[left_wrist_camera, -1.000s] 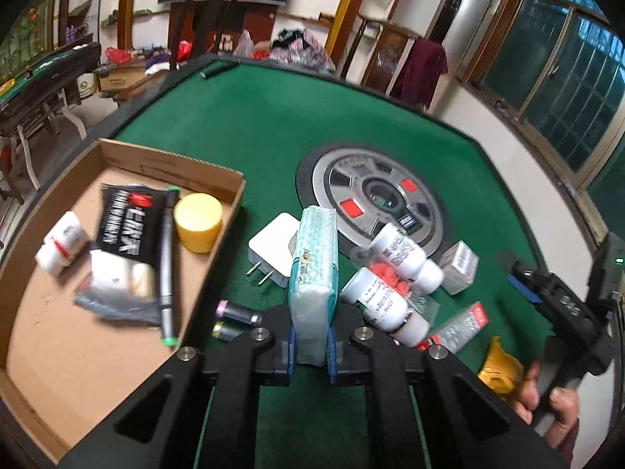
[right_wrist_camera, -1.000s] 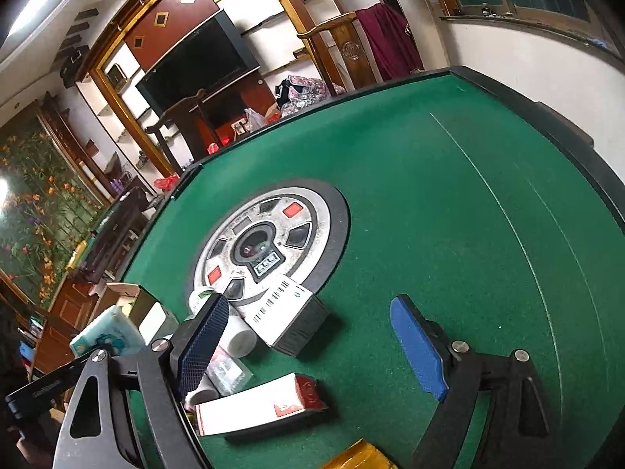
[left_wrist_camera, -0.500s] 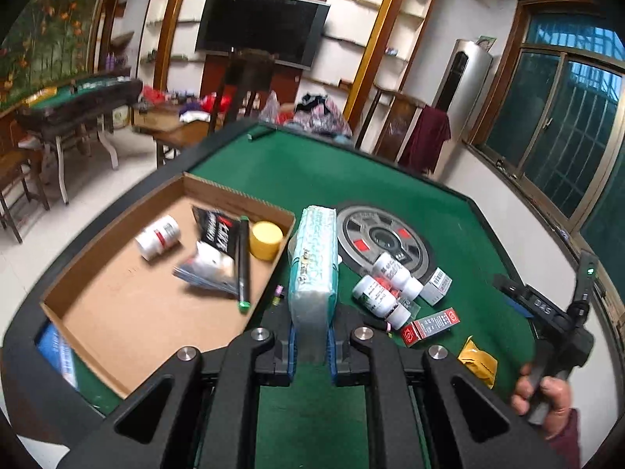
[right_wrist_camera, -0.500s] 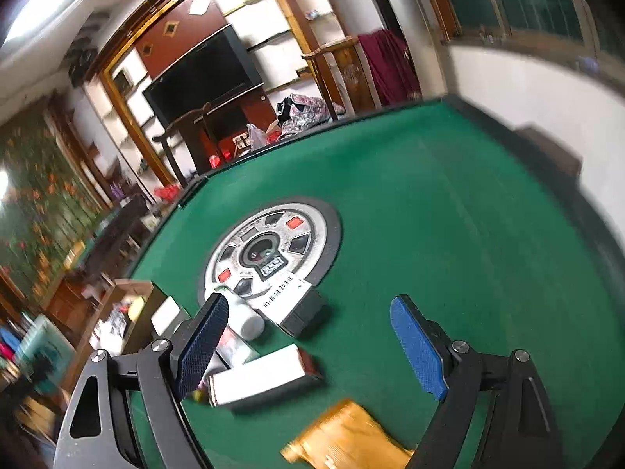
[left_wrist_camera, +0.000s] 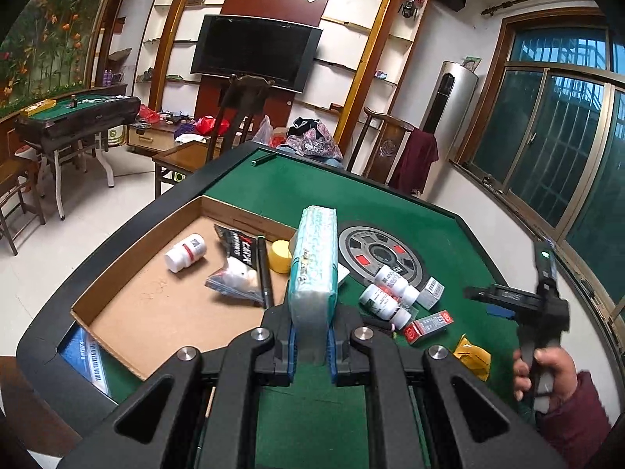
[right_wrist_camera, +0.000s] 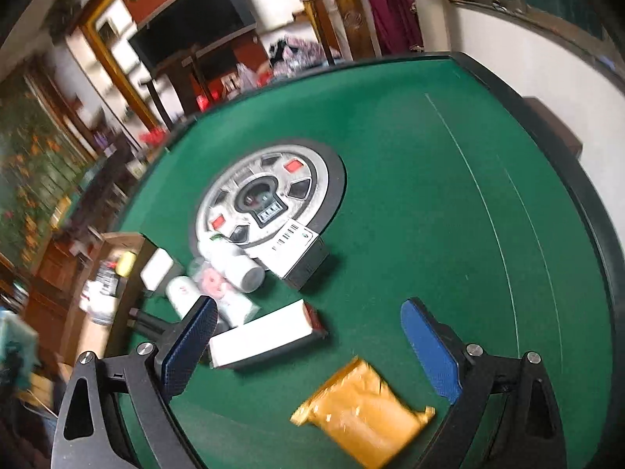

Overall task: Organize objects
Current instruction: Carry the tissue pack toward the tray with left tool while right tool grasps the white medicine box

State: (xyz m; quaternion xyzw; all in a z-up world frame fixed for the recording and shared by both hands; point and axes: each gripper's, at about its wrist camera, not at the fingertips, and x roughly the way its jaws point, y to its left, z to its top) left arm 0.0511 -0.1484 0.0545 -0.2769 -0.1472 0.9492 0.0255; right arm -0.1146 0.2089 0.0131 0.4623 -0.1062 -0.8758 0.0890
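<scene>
Green felt is covering the desk [left_wrist_camera: 390, 203], which is standing in a lived-in room with a dark television and wooden shelving behind it. Working outward from the left claw [left_wrist_camera: 310, 348]: its blue pads are pinching the lower end of a pale teal tissue pack [left_wrist_camera: 314, 269], holding it upright and clear of the felt, probably so that it can be carried over the rim of the cardboard box [left_wrist_camera: 129, 269] lying just to the left. That box is already holding a white bottle [left_wrist_camera: 185, 252], a black sachet [left_wrist_camera: 238, 244], a dark pen [left_wrist_camera: 263, 269] and a yellow lid [left_wrist_camera: 280, 256], which suggests it is serving as the collecting place. To the right of the pack, loose items are waiting near the round centre console [left_wrist_camera: 381, 252]: two white bottles [left_wrist_camera: 386, 293], a small grey carton [left_wrist_camera: 431, 292] and a red-ended box [left_wrist_camera: 427, 322]. Farther right, the right claw [right_wrist_camera: 308, 355] is hanging wide open with nothing between its blue pads, hovering above a gold foil packet [right_wrist_camera: 361, 416] and the same red-ended box, likely lining up its own pick while the left side is busy. That view is blurred, so finer labels are not readable.
</scene>
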